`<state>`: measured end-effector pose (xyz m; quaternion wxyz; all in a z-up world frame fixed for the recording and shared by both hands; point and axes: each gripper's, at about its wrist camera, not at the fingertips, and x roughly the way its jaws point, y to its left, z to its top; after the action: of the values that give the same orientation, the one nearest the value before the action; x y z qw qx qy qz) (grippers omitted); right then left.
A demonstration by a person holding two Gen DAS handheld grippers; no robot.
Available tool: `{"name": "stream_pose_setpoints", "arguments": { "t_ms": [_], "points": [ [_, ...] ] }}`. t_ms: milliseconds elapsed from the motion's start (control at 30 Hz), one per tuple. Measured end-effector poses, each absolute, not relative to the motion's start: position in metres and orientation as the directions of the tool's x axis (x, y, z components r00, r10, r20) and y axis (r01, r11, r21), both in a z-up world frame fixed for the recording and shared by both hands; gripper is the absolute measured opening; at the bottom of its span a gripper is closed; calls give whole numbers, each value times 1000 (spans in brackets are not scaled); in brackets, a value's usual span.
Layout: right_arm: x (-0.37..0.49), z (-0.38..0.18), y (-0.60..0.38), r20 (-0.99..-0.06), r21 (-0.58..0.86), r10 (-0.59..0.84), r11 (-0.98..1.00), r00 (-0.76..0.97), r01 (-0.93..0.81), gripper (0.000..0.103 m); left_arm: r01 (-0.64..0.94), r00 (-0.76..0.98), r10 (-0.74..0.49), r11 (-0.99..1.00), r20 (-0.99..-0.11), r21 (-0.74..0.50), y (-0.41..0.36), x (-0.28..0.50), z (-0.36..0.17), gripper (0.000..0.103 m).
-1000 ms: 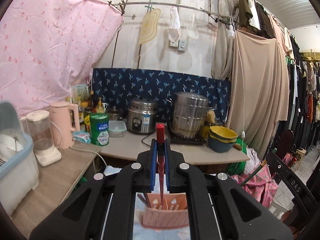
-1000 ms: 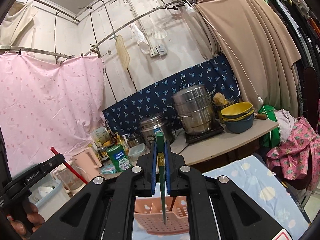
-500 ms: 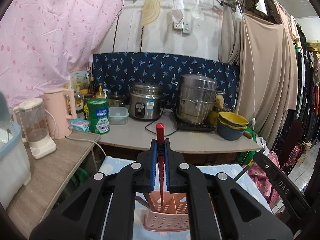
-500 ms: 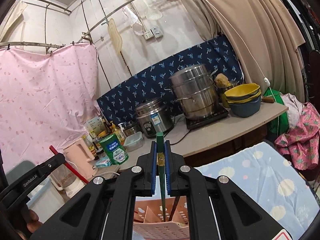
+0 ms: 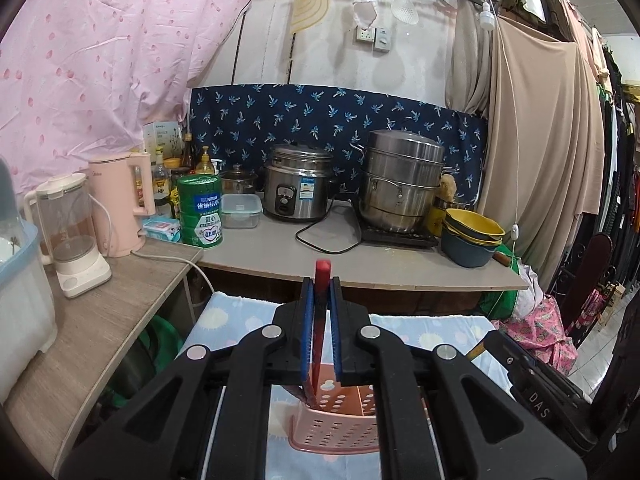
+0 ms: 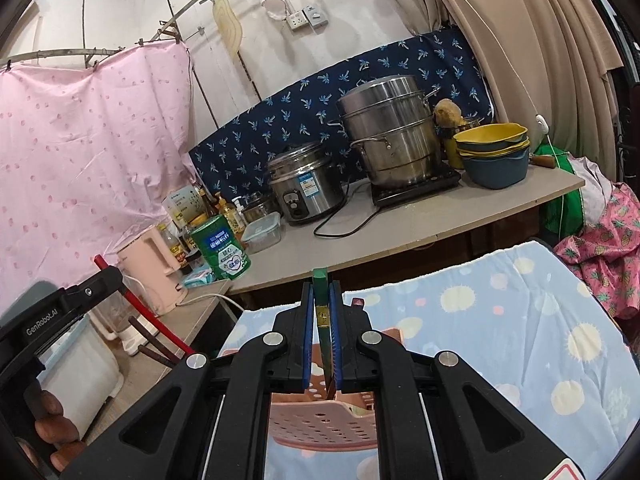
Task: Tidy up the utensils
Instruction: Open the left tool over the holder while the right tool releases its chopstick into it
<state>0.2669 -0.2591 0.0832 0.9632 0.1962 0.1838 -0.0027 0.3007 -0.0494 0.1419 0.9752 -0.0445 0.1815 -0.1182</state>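
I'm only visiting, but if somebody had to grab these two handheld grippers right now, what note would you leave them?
Left gripper: jaws shut on the red chopstick, tip down in the pink basket.
Right gripper: jaws shut on the green chopstick, tip also in the basket.
The basket sits on the blue spotted cloth; dark utensils already stand inside.
Left to do: release both.

Even, fairly bright indoor light, source outside both views. Soft shadows only. Mild sheen on steel steamer pot (image 5: 402, 180). Strong fisheye bending, black vignette at corners. Focus sharp mid-frame; edges perhaps slightly soft. No motion blur.
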Motion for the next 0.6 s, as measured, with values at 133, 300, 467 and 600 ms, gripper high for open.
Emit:
{"name": "stream_pose_setpoints", "arguments": {
  "t_ms": [133, 300, 467, 600],
  "points": [
    [263, 83, -256, -353, 351, 48, 933, 934, 85, 25, 208, 914, -240, 970, -328, -129, -48, 298, 141, 25],
    [254, 85, -258, -342, 351, 37, 932, 939, 91, 36, 196, 920, -226, 973, -319, -125, -44, 290, 142, 50],
    [238, 89, -255, -341, 348, 51, 934, 939, 76, 36, 203, 908, -235, 971, -346, -128, -38, 275, 136, 53],
    [215, 87, -251, -354, 349, 69, 935, 933, 63, 36, 214, 888, -247, 969, -387, -125, -33, 257, 125, 61]
  ]
}}
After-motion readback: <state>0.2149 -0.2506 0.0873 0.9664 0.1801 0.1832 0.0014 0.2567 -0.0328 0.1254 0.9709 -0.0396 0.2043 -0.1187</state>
